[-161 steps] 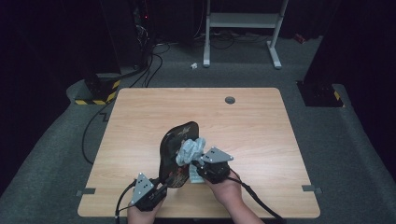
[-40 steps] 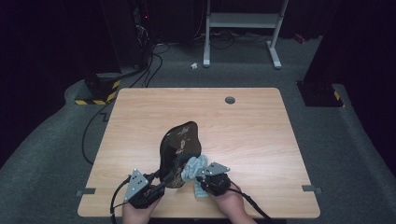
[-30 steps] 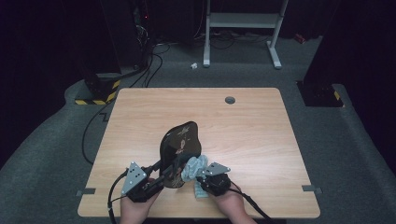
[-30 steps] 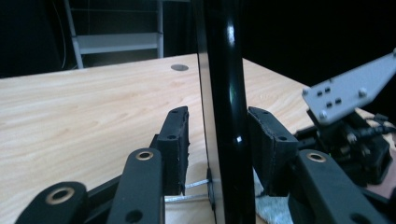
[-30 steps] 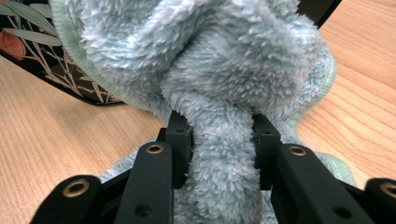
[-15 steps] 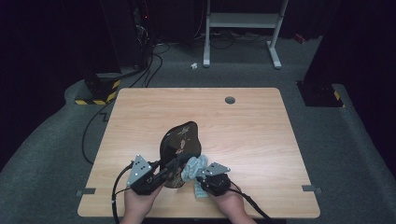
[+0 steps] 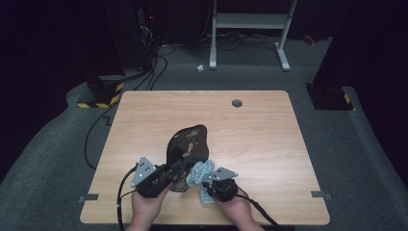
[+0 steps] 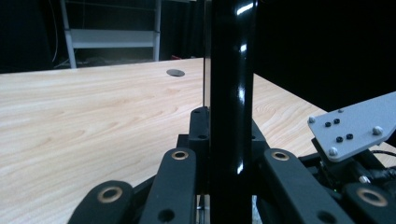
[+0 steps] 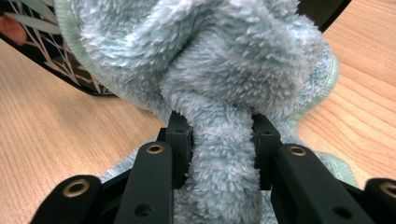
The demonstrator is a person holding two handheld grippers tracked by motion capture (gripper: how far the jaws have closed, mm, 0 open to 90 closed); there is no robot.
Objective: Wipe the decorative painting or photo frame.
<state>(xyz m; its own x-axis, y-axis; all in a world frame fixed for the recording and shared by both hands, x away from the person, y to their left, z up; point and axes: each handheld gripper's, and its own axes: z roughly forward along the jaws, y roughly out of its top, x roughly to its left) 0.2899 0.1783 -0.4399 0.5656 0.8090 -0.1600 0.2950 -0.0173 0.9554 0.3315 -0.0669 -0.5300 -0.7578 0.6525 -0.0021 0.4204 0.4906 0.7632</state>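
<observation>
Black and glossy, the plate (image 8: 231,93) stands on edge between your left claw's (image 7: 179,168) just-closing jaws, pinched; your right claw (image 9: 219,140) beside it pinches the cloth (image 9: 205,70) against the plate, over the bench (image 7: 260,130).

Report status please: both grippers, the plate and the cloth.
Left gripper just closed on upright black patterned plate, edge between its jaws. Right gripper shut on light blue fluffy cloth, beside plate. Nothing in the way.
</observation>
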